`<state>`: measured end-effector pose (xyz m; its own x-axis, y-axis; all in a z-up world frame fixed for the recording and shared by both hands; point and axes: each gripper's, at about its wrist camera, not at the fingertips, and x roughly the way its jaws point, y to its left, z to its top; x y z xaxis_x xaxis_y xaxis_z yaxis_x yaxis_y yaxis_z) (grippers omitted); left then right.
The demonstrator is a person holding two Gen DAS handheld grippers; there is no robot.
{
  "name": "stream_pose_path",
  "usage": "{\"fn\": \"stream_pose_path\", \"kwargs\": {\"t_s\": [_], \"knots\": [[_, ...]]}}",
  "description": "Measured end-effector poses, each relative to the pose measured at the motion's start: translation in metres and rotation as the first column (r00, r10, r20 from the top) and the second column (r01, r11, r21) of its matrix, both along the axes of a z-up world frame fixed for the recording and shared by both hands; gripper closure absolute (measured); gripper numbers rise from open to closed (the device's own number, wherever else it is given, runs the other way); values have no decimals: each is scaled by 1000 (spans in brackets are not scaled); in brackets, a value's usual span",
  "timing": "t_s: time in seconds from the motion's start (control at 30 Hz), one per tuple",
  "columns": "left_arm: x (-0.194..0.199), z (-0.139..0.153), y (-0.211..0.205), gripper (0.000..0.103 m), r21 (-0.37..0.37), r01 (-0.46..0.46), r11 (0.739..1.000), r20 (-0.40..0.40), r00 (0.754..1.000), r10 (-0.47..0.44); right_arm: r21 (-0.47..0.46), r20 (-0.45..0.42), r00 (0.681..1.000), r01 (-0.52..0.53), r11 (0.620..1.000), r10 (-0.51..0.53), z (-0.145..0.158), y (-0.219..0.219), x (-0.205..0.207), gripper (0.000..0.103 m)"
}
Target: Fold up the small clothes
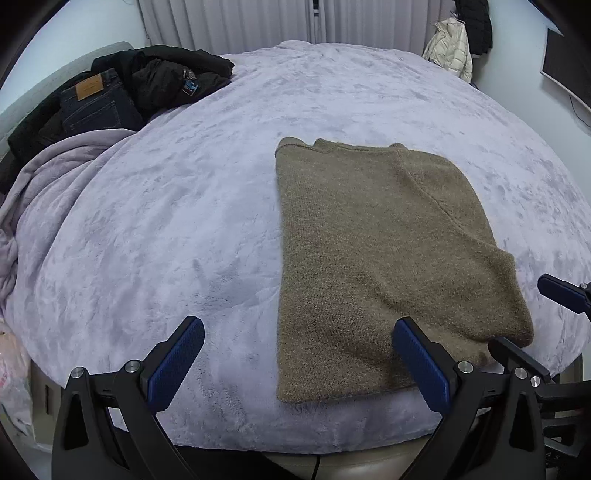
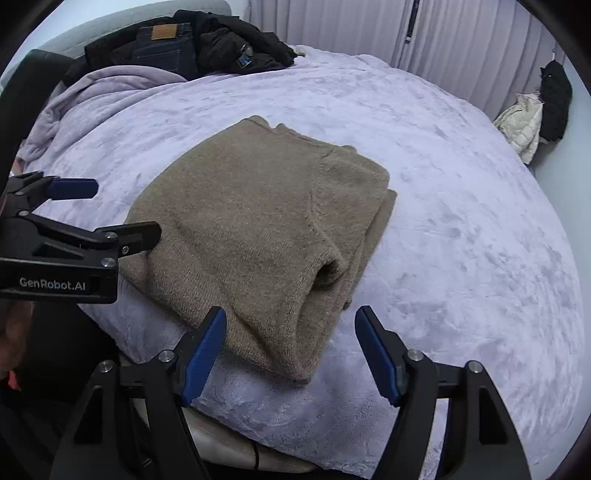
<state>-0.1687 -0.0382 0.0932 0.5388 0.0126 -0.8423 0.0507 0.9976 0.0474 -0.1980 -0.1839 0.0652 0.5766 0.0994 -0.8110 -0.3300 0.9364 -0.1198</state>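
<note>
Sweater (image 1: 388,258): olive-brown knit, folded into a rough rectangle with both sleeves tucked over the body; ribbed neckline at the far end, hem at the near end; one cuff opening shows on the folded sleeve in the right wrist view (image 2: 258,236).
Sweater place: flat on the bed, ahead of both tongs; its near hem lies under the tip of the left tongs' right finger and between the two tools.
Left tongs (image 1: 297,363): jaws spread wide, blue pads (image 1: 173,365) facing each other, nothing between them but blanket and the sweater's near left corner; not pinching the cloth.
Right tongs (image 2: 290,360): jaws apart, the sweater's near right corner lying in the gap below them, pads clear of the knit.
Tongs to each other: the left tool shows at the left edge of the right wrist view, one black finger tip over the sweater's left edge; whether it touches the knit I cannot tell.
Blanket (image 1: 166,221): pale lilac plush covering the bed, bunched in folds to the far left of the tongs.
Dark clothes (image 1: 147,85): black garments and jeans (image 1: 96,103) with a tan patch, heaped at the far left, well apart from the sweater.
Far right: cream padded jacket (image 1: 448,50) and a black one hanging by the pleated curtain (image 1: 240,22).
Way to the sweater: open blanket on every side.
</note>
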Motion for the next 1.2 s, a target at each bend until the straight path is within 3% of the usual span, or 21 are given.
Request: {"fn": "stream_pose_path", "kwargs": {"t_s": [0.1, 0.2, 0.27, 0.37, 0.57, 0.83, 1.2], "knots": [[-8, 2, 2, 0, -15, -16, 1000, 16, 1000, 16, -48, 29, 998, 51, 998, -50, 5, 9, -4, 25], [-12, 7, 4, 0, -79, -22, 997, 49, 998, 26, -118, 61, 996, 77, 990, -70, 10, 23, -5, 23], [-16, 14, 9, 0, -70, -79, 994, 114, 990, 87, -130, 70, 992, 109, 986, -101, 11, 29, -5, 23], [-23, 24, 16, 0, -54, -100, 994, 175, 979, 108, -62, 38, 983, 181, 981, -179, 14, 28, -4, 23], [-24, 33, 20, 0, -59, -65, 996, 180, 981, 75, 37, 1, 970, 241, 970, -242, 18, 19, -4, 22], [-32, 41, 13, 0, -4, -51, 999, 221, 974, 51, 89, -15, 948, 317, 944, -317, 26, 4, -4, 22], [-33, 40, 8, 0, 4, -35, 999, 205, 978, 34, 48, 3, 955, 295, 954, -295, 26, 17, -7, 22]]}}
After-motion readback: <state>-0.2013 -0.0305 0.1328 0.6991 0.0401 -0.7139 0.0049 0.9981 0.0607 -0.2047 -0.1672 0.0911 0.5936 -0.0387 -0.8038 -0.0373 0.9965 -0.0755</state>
